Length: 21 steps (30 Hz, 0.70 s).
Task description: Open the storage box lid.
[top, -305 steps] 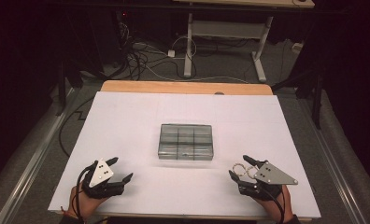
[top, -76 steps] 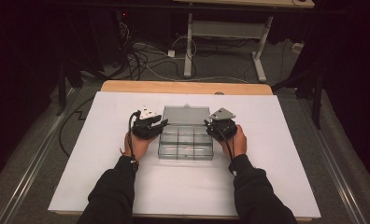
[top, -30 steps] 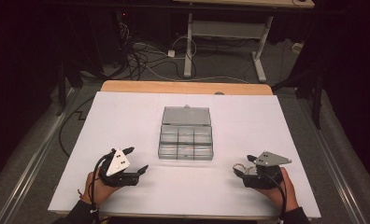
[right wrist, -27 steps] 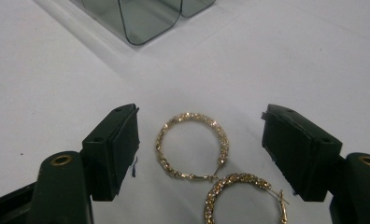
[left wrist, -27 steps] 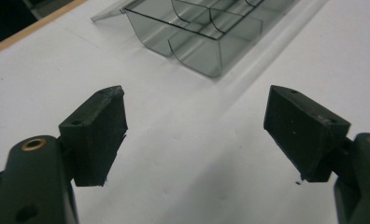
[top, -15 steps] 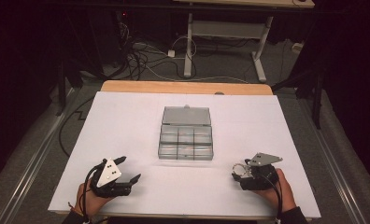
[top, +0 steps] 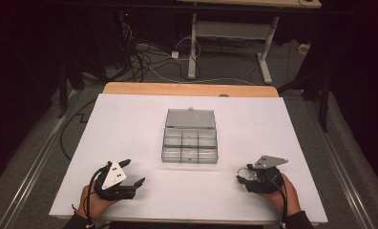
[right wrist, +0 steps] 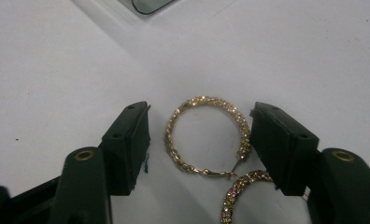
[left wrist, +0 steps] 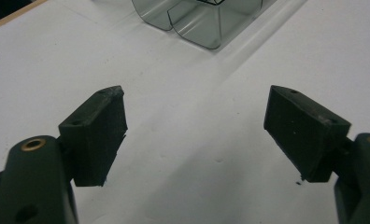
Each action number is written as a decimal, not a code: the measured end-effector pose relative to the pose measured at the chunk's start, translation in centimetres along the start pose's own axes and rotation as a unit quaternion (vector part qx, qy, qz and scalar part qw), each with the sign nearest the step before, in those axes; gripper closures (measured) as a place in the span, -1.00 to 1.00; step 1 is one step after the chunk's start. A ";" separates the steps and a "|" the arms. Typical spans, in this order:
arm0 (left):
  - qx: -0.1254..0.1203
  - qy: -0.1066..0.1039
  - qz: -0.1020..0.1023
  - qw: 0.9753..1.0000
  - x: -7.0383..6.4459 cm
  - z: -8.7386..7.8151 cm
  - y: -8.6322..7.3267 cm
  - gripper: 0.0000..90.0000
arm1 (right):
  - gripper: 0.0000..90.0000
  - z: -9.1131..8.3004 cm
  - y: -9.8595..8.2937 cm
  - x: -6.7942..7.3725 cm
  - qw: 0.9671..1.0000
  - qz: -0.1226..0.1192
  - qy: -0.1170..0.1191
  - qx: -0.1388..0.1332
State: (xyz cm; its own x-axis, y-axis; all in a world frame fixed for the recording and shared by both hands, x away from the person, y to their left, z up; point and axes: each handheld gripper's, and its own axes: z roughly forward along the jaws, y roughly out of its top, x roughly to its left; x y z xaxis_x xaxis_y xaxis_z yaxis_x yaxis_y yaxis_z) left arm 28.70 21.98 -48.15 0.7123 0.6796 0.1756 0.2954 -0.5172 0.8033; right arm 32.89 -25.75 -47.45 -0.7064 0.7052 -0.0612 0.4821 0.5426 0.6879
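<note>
Since ~2.5 s ago both hands pulled back from the compartment box (top: 190,137), lid now up. Left gripper (top: 130,175) sits near the counter (top: 130,114) front edge, jaws wide apart, empty. Right gripper (right wrist: 199,140), jaws apart, brackets a gold hoop earring (right wrist: 205,135) w/ a second hoop (right wrist: 241,191) just beside, so prob. next: pinch it and take it to the box.

A bench (top: 130,88) with a light wooden top fills the middle of the high view, almost wholly covered by a white sheet (top: 130,129); only a strip of wood shows along its upper edge. At the centre of the sheet lies a clear plastic compartment box (top: 190,142), its lid open toward the top. Toward the lower right, two gold hoop earrings (right wrist: 205,137) lie flat on the sheet, just beside each other.
</note>
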 end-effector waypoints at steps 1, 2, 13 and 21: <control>0.000 0.001 0.001 1.000 0.0 0.0 0.0 -0.55 | -0.05 0.0 0.0 0.0 1.000 -0.001 0.001 0.000; 0.000 0.002 0.001 1.000 0.0 0.0 0.0 -0.55 | 0.00 0.0 0.0 0.0 1.000 -0.001 0.002 -0.002; 0.007 0.005 0.005 1.000 0.1 -0.1 -0.1 -0.55 | 0.06 -0.1 0.0 0.1 1.000 -0.006 0.005 -0.005; 0.012 0.008 0.009 1.000 0.0 -0.2 -0.3 -0.55 | 0.07 -0.1 0.1 0.1 1.000 -0.011 0.006 -0.007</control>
State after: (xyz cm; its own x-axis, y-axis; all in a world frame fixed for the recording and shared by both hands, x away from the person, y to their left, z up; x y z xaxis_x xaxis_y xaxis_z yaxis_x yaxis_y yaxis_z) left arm 28.47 22.20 -48.27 0.7065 0.6791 0.1990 0.2986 -0.5410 0.7863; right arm 32.81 -25.68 -47.33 -0.7229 0.6875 -0.0688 0.4586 0.5518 0.6966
